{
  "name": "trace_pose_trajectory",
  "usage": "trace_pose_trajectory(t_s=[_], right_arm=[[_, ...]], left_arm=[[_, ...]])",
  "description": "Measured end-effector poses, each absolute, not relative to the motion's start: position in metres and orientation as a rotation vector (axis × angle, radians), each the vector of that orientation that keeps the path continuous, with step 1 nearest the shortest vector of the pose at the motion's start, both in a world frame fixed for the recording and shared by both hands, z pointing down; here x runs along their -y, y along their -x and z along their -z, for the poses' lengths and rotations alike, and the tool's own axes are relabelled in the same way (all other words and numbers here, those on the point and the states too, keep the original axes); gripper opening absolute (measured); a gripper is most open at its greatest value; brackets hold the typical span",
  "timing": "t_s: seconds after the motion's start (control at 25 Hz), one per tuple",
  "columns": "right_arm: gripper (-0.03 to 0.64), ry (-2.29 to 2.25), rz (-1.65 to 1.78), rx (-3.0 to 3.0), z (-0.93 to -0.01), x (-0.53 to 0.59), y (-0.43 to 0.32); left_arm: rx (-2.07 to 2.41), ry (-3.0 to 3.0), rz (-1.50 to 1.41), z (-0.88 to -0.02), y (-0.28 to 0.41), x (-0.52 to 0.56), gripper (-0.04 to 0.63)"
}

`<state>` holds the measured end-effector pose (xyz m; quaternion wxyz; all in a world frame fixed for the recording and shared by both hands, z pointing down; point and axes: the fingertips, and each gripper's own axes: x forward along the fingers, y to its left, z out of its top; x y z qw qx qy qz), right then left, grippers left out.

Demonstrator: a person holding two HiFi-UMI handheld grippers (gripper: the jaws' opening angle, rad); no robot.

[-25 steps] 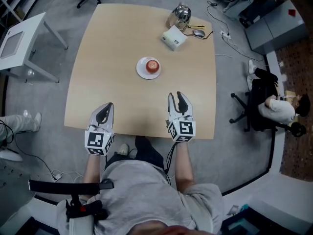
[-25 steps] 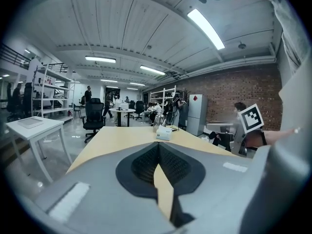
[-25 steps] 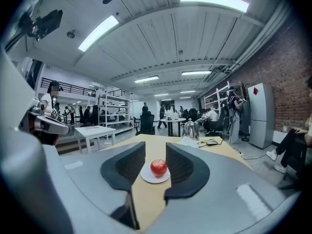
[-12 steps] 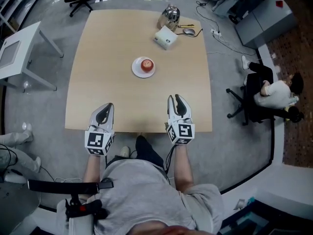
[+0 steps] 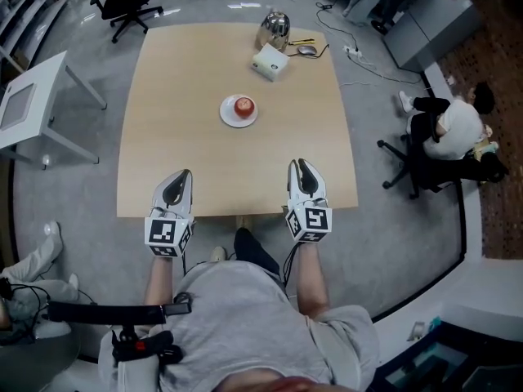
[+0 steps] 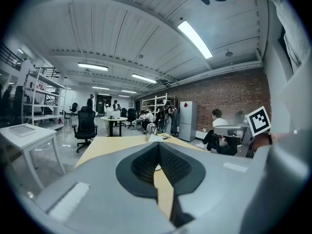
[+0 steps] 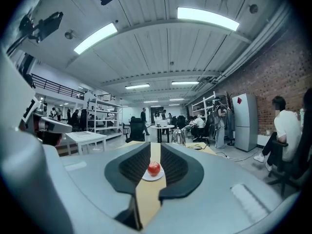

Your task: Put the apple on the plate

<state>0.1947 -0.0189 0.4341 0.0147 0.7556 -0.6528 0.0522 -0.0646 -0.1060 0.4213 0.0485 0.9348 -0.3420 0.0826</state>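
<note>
Floor: grey and glossy [image 5: 73, 186], with cables trailing at the far right.
Desk: square, pale wood [image 5: 188, 162].
Side table: small and white [image 5: 29, 100], left of the desk.
Chair: black office chair [image 5: 122, 2] beyond the desk's far left corner.
Wall: red brick [image 6: 229, 91] on the right.
Ceiling: white ribbed panels [image 7: 165, 48].
Light: long strip lamps [image 7: 207, 18].
Shelving: white open racks [image 7: 102, 116] further back.

Left tool [image 5: 181, 175] is shut; right tool [image 5: 299, 165] has empty jaws, narrowly apart, just closing.
</note>
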Motion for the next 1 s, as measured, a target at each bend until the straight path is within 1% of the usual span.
trace_pose_trajectory(t_s=[0.32, 0.52, 1.0], right_arm=[[0.054, -2.39, -0.156, 2.001, -0.431, -0.01, -0.183], [0.029, -2.424, -0.148, 1.964, -0.433, -0.028, -0.179], [0.017, -2.482, -0.106, 1.915, -0.43, -0.067, -0.166]], left_arm=[[1.009, -2.881, -0.23, -0.413, 0.069, 0.09, 0.019], [0.976, -2.905, -0.218, -0.412, 0.071, 0.081, 0.02], [0.904, -2.948, -0.212, -0.415, 0.074, 0.059, 0.018]])
